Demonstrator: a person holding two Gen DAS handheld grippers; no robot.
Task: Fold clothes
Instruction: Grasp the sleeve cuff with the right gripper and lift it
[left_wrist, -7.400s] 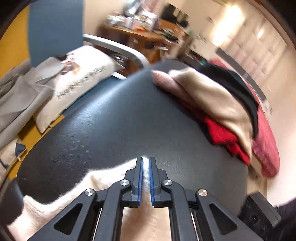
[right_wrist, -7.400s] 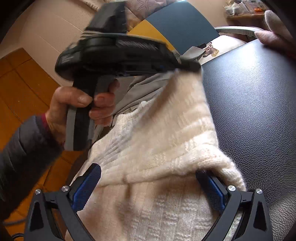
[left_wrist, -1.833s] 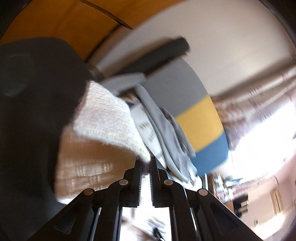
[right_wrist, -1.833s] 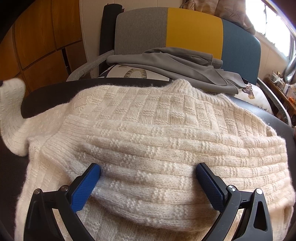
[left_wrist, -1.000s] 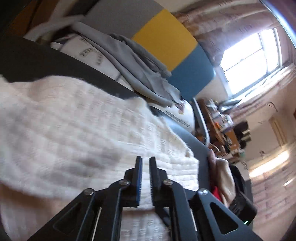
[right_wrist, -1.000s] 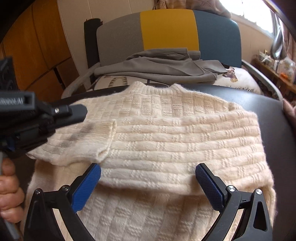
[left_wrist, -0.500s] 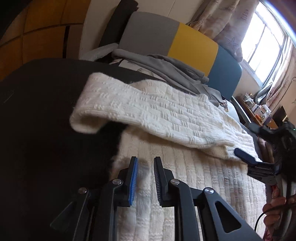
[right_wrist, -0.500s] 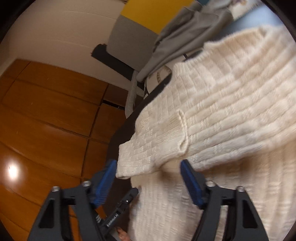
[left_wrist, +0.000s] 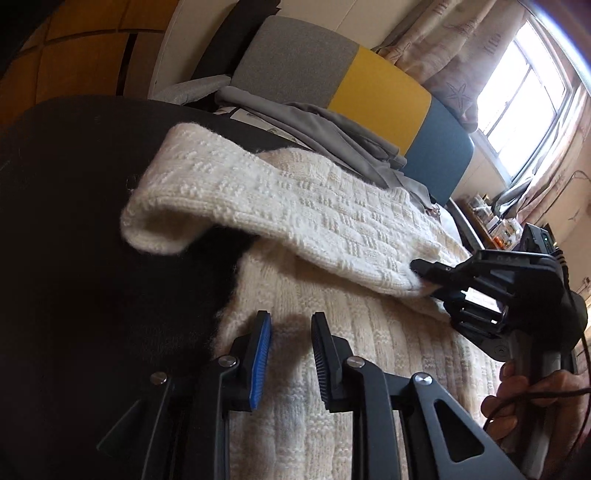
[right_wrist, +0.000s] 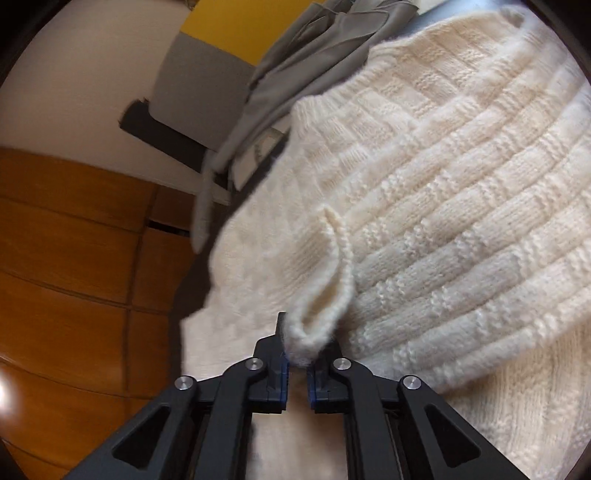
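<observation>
A cream knit sweater (left_wrist: 369, 350) lies on the black table (left_wrist: 74, 221), with one sleeve (left_wrist: 277, 199) folded across its body. In the right wrist view my right gripper (right_wrist: 304, 339) is shut on the sleeve's cuff (right_wrist: 325, 295), over the sweater's body (right_wrist: 461, 206). The left wrist view shows that same right gripper (left_wrist: 419, 273) pinching the cuff end, with a hand (left_wrist: 524, 398) on its handle. My left gripper (left_wrist: 291, 321) hovers over the sweater's left edge. Its jaws are opening, a narrow gap between them and nothing pinched.
Behind the table stands a chair with a grey, yellow and blue back (left_wrist: 376, 92), and a grey garment (left_wrist: 332, 125) is draped over its seat. Wooden wall panels (right_wrist: 74, 258) rise on the left. A bright window (left_wrist: 528, 96) is at the far right.
My right gripper went from wide open around the cuff to shut on it. My left gripper's jaws parted a little more and stayed over the sweater's edge.
</observation>
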